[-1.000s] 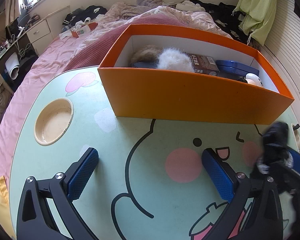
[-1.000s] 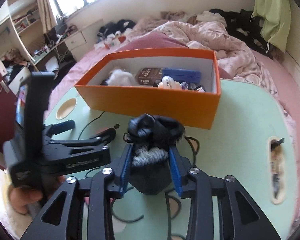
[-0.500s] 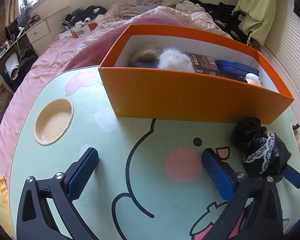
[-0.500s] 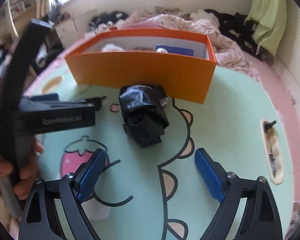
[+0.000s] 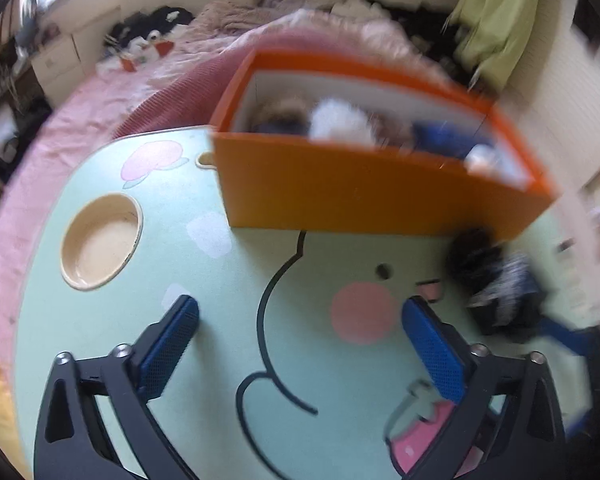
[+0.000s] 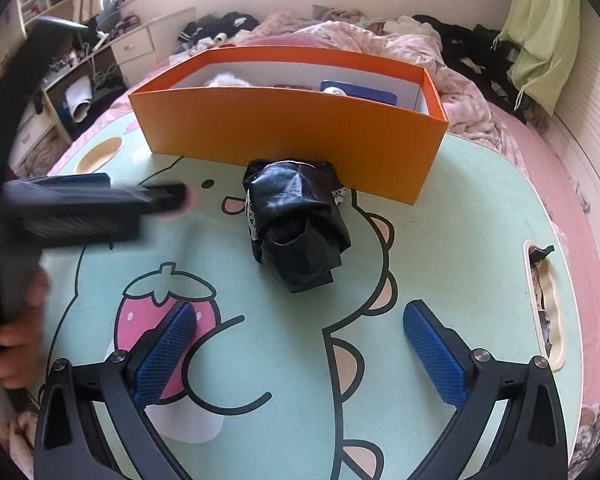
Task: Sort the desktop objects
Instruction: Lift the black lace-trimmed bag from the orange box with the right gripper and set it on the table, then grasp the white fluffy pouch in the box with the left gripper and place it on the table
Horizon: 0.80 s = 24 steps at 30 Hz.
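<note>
A: Orange card fills the upper right of our left wrist view: the orange box (image 5: 380, 196), already holding fluffy and blue items, blurred. Our left gripper (image 5: 300, 340) has its jaws closing with only the mint table (image 5: 220, 320) between them.

B: And the black bundle (image 5: 496, 280)?

A: At the right edge, just below the box, outside those jaws.

B: In our right wrist view the black bundle (image 6: 296, 224) lies mid-frame, against the orange box (image 6: 292, 128) front. Our right gripper (image 6: 300, 344) is opening wide, empty, below it.

A: We judge it sits there for lifting into the box.
</note>
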Motion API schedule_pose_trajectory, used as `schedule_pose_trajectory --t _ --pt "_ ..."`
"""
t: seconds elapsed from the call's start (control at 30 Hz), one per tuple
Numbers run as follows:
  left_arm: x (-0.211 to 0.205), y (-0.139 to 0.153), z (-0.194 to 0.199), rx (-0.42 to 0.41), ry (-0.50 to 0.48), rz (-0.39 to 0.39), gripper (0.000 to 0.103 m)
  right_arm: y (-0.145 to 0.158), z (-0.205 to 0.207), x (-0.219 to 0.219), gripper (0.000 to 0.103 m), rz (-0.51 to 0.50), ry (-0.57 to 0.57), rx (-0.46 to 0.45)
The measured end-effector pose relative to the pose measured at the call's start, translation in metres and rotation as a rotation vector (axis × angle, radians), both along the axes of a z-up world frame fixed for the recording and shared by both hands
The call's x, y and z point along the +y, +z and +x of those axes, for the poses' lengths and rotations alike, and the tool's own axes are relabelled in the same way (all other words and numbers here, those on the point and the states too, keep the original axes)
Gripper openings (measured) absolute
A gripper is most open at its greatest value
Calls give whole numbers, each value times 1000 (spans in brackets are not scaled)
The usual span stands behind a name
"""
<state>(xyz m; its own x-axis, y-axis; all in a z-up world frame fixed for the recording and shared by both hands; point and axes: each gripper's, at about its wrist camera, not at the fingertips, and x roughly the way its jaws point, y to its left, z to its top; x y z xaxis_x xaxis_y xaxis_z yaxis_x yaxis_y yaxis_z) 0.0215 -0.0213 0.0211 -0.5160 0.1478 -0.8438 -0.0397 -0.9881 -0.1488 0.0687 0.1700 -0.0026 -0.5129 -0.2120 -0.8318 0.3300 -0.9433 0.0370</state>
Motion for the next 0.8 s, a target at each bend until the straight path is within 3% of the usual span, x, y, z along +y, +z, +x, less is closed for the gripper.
schedule_pose_trajectory --t 0.03,0.1,0.2,0.27,0.37,0.43,0.67,0.8 --pt "-13 13 2 24 1 78 86 0 0 0 103 -1 -3 0" --pt "-27 37 -2 63 2 126 75 1 0 -1 103 1 -5 0" --pt "-22 67 -20 88 -53 99 52 2 0 -2 103 1 -5 -1" --pt "-11 79 -40 56 -119 110 39 2 0 -2 103 0 -4 -1" --pt "16 77 -72 -24 -181 87 39 2 0 -2 103 0 -5 -1" --pt "35 64 -94 -80 -172 7 39 2 0 -2 103 -1 -5 -1" --pt "43 5 -122 -210 -108 -71 38 3 -1 0 103 -6 -8 -1" --pt "45 2 -126 -174 -101 -63 37 2 -3 1 103 -9 -9 -3"
